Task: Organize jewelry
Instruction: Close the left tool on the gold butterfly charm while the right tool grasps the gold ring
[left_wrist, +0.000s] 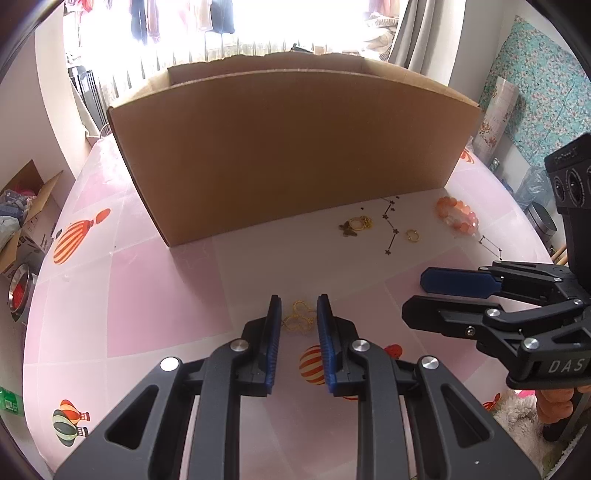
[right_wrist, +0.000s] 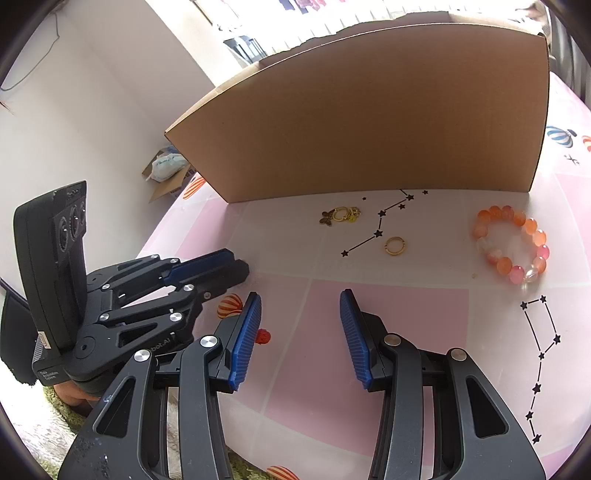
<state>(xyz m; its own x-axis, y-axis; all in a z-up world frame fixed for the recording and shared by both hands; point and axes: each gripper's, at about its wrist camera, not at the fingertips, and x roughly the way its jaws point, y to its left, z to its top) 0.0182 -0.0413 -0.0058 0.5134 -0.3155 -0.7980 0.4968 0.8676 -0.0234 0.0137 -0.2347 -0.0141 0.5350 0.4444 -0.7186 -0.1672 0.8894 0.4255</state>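
A light, limp gold chain (left_wrist: 298, 317) is bracketed by the narrowed, not yet gripping left tongs (left_wrist: 298, 314) near the table's (left_wrist: 166, 295) front edge, best pinched at its bunched loops, while the right tongs (right_wrist: 300, 310) are held open and empty.

"das" on right gripper (left_wrist: 415, 299) (rest cut off).

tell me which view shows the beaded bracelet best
The right wrist view: the orange and pink beaded bracelet lies whole and large on the tablecloth. In the left wrist view it is smaller, far off near the box corner.
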